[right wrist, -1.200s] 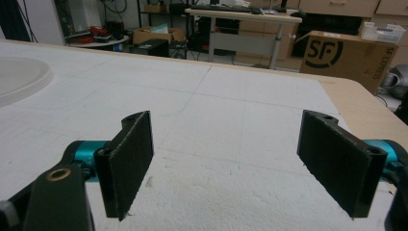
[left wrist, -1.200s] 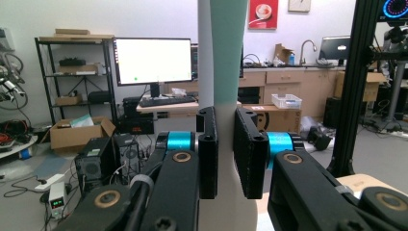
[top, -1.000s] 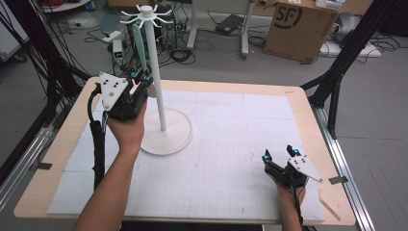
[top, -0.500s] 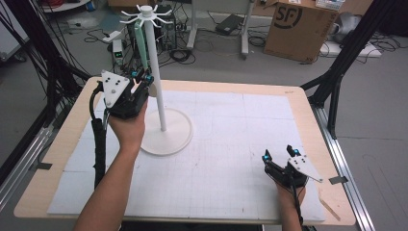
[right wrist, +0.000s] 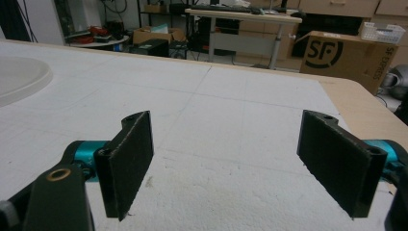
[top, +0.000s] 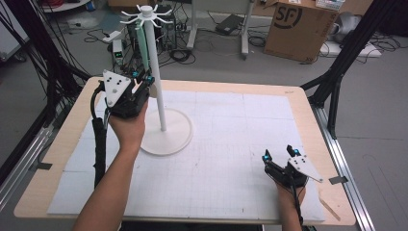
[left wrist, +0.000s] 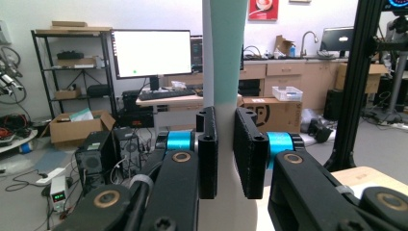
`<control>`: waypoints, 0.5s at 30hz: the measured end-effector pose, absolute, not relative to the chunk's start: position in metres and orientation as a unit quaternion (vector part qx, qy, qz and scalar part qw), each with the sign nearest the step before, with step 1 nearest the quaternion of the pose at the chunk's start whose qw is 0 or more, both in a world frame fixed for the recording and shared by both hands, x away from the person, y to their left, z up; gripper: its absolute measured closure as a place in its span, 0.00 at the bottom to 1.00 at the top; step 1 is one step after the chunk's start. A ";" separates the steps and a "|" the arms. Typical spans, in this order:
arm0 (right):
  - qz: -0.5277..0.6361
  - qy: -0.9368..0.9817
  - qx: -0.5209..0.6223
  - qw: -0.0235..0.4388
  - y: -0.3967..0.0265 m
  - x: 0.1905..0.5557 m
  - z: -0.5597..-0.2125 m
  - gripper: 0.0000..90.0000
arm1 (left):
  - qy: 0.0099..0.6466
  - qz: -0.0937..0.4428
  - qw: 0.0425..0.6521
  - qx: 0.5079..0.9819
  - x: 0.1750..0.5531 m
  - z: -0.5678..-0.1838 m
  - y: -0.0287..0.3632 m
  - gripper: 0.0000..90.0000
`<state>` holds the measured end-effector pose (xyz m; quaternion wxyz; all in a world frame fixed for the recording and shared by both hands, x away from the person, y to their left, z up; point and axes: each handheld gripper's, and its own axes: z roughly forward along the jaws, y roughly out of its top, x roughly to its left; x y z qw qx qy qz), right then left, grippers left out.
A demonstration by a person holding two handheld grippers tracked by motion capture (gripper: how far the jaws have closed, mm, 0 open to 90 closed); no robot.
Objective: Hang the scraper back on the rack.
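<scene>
While the left gripper [top: 142, 79] is raised near the table's [top: 308, 110] far-left corner, its jaws are closed on a mint-green strip [left wrist: 226, 53] (hanging beside the pole). That strip hangs from the hooked top of a white stand [top: 156, 72], whose round base [top: 180, 137] sits left of centre on the white mat [top: 231, 144]. The right gripper [top: 280, 154] rests near the near-right corner, its jaws spread wide, holding nothing.

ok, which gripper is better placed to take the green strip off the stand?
Left. The left gripper is raised at the green strip, jaws nearly closed around it; the right gripper sits open, low at the table's near right corner.
</scene>
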<state>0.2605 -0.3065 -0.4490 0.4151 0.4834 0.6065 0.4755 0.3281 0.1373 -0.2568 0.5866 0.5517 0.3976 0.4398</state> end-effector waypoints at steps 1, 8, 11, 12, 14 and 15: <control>0.476 0.606 0.485 0.414 -0.306 0.260 -0.449 0.21 | 0.398 0.441 0.587 0.551 0.328 -0.257 0.137 0.87; 0.475 0.607 0.485 0.413 -0.306 0.260 -0.449 0.21 | 0.394 0.425 0.584 0.569 0.331 -0.259 0.138 0.59; 0.475 0.607 0.484 0.414 -0.306 0.260 -0.449 0.21 | 0.393 0.429 0.583 0.567 0.331 -0.260 0.137 0.52; 0.474 0.608 0.484 0.414 -0.306 0.260 -0.449 0.21 | 0.392 0.432 0.583 0.566 0.330 -0.261 0.137 0.51; 0.474 0.609 0.483 0.414 -0.307 0.260 -0.449 0.21 | 0.386 0.439 0.585 0.563 0.330 -0.261 0.137 0.49; 0.475 0.607 0.484 0.414 -0.306 0.260 -0.449 0.21 | 0.386 0.438 0.586 0.562 0.330 -0.261 0.137 0.49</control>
